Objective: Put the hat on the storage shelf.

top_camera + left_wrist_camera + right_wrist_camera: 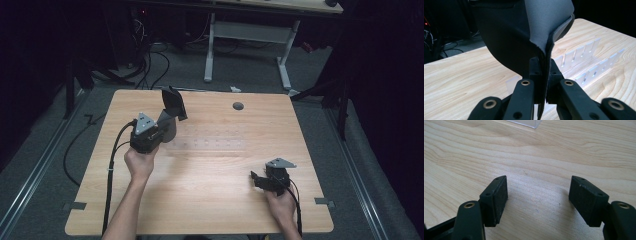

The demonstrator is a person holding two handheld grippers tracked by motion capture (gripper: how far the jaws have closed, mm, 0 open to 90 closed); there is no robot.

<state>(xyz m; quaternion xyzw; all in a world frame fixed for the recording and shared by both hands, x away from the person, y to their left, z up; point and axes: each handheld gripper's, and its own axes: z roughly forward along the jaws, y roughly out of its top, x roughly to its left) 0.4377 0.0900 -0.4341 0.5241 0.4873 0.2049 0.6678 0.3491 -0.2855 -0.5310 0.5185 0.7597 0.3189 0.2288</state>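
High view: left gripper (pixel 167 120) pinches a dark pad (pixel 173 104), perhaps a mousepad, raised near the table's (pixel 210 200) far-left edge; right gripper (pixel 257 180) rests spread, near the right edge.

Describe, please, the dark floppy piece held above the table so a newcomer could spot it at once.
Start at the wooden table and go to its far left part, where the left gripper is. Clamped between its shut jaws and rising from them is the dark pad, a curved sheet, black on one face and grey on the other. The clear slotted rack beside it is transparent.
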